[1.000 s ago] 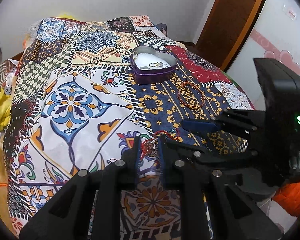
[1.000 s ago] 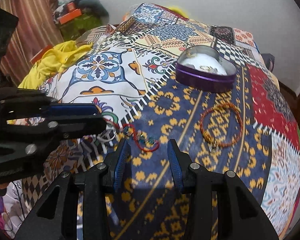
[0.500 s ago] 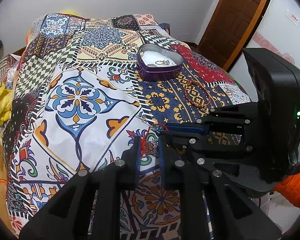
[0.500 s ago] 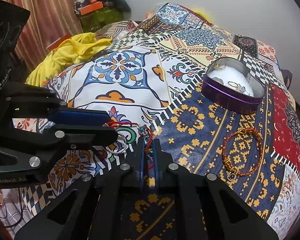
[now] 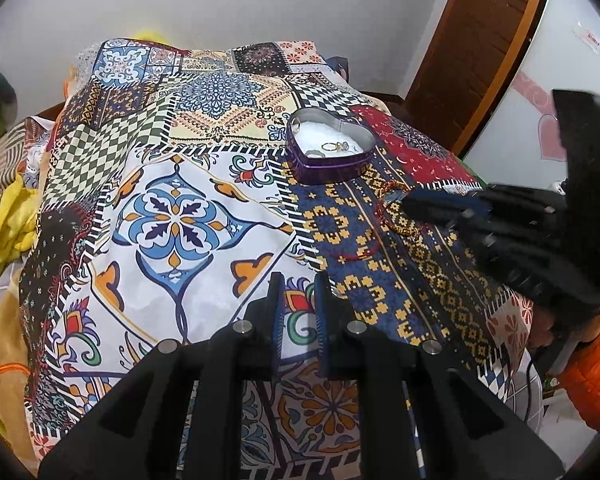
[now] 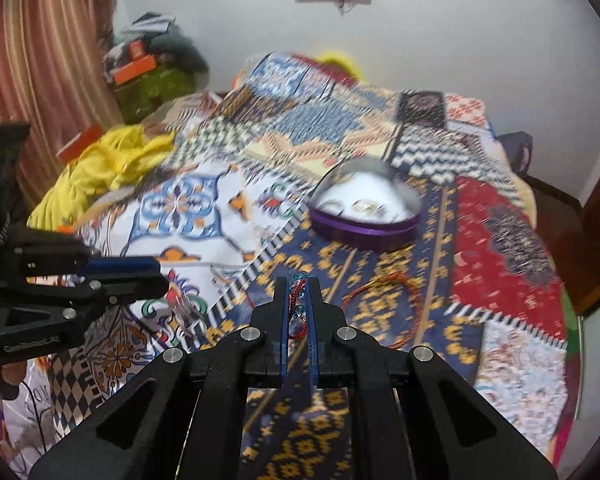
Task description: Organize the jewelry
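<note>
My right gripper (image 6: 298, 284) is shut on a red cord bracelet (image 6: 297, 300) with blue-green beads and holds it lifted off the patchwork bedspread. In the left wrist view the right gripper (image 5: 410, 202) reaches in from the right, and the red bracelet (image 5: 392, 190) dangles from its tip. My left gripper (image 5: 298, 280) stands narrowly open, with only cloth showing in the gap. A blurred silver piece (image 6: 186, 312) sits just under the left gripper (image 6: 160, 276); I cannot tell if they touch. An orange beaded bracelet (image 6: 380, 280) lies on the blue patch. The purple heart tin (image 5: 328, 168) holds rings (image 5: 332, 146).
Yellow cloth (image 6: 112, 160) is heaped at the bed's left side, with boxes and clutter (image 6: 148, 76) beyond it. A wooden door (image 5: 480, 40) stands at the back right. An orange sleeve (image 5: 592, 368) shows behind the right gripper. The bedspread drops away at its right edge.
The right gripper shut on the red bracelet, pulled it out from between the left fingers and lifted it to the right. The left gripper stayed in place.
</note>
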Action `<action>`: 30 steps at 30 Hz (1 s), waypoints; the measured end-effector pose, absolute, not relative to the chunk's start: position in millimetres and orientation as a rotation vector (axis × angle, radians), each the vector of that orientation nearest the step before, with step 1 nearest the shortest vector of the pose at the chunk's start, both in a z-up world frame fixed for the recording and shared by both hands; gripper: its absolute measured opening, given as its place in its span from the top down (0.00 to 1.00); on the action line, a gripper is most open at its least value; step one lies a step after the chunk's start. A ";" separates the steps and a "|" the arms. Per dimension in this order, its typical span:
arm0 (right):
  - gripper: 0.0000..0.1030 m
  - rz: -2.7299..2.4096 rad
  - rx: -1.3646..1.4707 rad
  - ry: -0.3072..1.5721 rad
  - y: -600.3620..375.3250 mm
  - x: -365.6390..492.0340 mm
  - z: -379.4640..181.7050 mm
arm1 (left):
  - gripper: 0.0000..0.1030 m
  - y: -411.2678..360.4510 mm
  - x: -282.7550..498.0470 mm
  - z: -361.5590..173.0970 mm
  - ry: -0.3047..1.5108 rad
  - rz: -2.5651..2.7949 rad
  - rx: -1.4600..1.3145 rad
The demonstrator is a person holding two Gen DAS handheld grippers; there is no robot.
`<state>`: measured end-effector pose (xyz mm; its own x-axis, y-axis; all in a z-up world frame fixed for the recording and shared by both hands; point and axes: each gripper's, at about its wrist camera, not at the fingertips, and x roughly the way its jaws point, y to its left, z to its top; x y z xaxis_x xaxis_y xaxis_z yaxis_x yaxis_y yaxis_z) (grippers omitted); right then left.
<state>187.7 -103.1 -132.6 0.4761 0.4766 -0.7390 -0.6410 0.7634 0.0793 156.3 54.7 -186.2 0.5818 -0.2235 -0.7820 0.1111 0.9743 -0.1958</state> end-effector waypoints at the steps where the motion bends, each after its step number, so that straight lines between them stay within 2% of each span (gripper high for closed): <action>1: 0.93 0.682 -0.212 0.813 -106.5 188.6 -127.4 | 0.87 54.2 157.0 -186.3 0.931 -0.197 -0.131; 7: 0.93 0.651 -0.172 0.753 -121.2 193.1 -106.4 | 0.87 43.9 163.6 -185.8 0.946 -0.221 -0.126; 12: 0.93 0.622 -0.150 0.717 -133.7 194.5 -96.2 | 0.73 24.5 173.2 -190.6 0.975 -0.257 -0.100; 22: 0.93 0.587 -0.126 0.720 -152.1 197.8 -99.0 | 0.73 -7.8 194.1 -215.0 1.037 -0.272 -0.088; 23: 0.93 0.586 -0.129 0.722 -152.4 197.6 -100.3 | 0.74 -10.0 195.3 -217.7 1.040 -0.268 -0.084; 25: 0.93 0.587 -0.130 0.723 -154.6 197.3 -101.4 | 0.87 -11.6 196.7 -220.3 1.039 -0.256 -0.072; 30: 0.93 0.593 -0.118 0.720 -156.2 202.3 -100.9 | 0.90 -11.8 195.7 -214.4 0.999 -0.229 -0.044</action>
